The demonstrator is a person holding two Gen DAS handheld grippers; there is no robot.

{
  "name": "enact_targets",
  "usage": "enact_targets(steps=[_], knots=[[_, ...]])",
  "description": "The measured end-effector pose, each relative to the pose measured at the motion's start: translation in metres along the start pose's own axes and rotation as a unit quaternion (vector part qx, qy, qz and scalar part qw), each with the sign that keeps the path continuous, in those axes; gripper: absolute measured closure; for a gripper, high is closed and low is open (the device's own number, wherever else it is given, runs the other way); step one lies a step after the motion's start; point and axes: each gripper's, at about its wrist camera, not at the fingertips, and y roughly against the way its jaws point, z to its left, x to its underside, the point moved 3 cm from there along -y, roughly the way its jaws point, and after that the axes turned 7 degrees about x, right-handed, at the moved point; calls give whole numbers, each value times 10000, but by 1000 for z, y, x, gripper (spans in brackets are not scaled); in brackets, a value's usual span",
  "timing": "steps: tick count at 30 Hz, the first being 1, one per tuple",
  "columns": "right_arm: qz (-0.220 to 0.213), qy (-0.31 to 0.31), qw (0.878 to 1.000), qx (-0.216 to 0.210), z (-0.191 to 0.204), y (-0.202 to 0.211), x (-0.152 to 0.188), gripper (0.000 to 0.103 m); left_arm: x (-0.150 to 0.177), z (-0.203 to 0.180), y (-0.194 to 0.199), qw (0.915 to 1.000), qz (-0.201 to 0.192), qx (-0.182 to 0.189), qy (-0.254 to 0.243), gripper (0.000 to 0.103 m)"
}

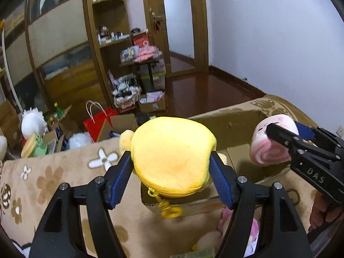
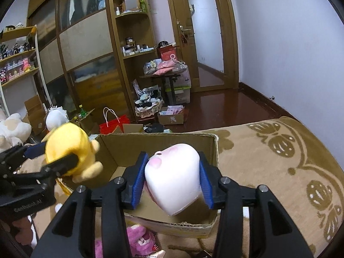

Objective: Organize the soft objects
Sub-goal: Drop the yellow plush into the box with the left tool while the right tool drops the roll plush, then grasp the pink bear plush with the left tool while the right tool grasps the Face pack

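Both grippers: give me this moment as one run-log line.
left gripper: shut on yellow plush pouch | right gripper: shut on pink-white plush | both held above open cardboard box | neither released

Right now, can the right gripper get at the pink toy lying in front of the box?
Probably not: the right gripper is shut on the white toy, so its jaws are full. The pink toy lies below, beside the box.

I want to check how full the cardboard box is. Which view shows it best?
The right wrist view: the cardboard box sits open ahead, its walls and part of its bare floor visible behind the pink plush. In the left wrist view the yellow plush hides most of the box.
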Motion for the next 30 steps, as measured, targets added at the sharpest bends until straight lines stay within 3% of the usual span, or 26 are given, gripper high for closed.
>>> enact_targets(steps=[6, 9, 19, 23, 30], knots=[[35, 7, 9999, -106, 3, 2, 1, 50, 4, 5, -3, 9998, 92, 65, 178, 29], [5, 16, 9998, -175, 4, 4, 1, 45, 3, 6, -2, 9997, 84, 65, 224, 17], [-156, -179, 9995, -224, -1, 21, -4, 23, 8, 10, 4, 9994, 194, -38, 291, 16], [-190, -266, 9992, -211, -6, 30, -3, 6, 11, 10, 11, 9991, 268, -28, 333, 10], [-159, -337, 9992, -132, -17, 47, 2, 0, 20, 11, 32, 9984, 292, -72, 483, 8]])
